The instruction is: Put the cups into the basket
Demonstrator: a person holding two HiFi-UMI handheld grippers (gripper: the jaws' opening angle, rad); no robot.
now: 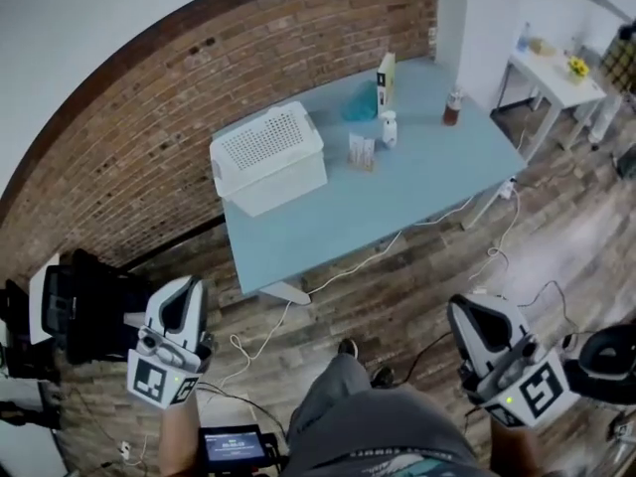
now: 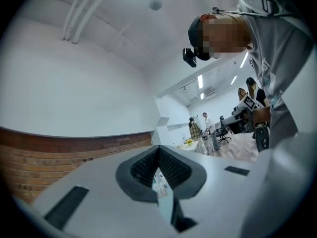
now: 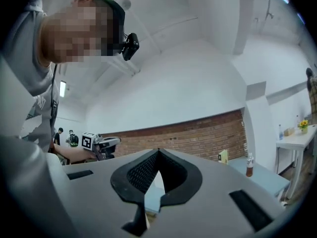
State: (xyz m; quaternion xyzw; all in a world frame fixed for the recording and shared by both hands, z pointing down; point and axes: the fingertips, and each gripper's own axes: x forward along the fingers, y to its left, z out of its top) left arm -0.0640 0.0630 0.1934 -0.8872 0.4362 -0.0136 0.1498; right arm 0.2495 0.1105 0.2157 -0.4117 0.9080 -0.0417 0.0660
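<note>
Left claw (image 1: 184,291) and right claw (image 1: 469,316) are pressed together, empty; white basket (image 1: 268,157) sits on bench (image 1: 417,187), upper centre, contents not visible.

left gripper (image 1: 177,298): white shell, black-and-white marker cube (image 1: 159,381) | right gripper (image 1: 473,316): same | trousers (image 1: 343,397): grey

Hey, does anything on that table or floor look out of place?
Nothing looks spilled on the table. The white basket seems to show a perforated top face, as if lidded or upside down, odd for loading cups. White cables trail loose across the floor.
</note>
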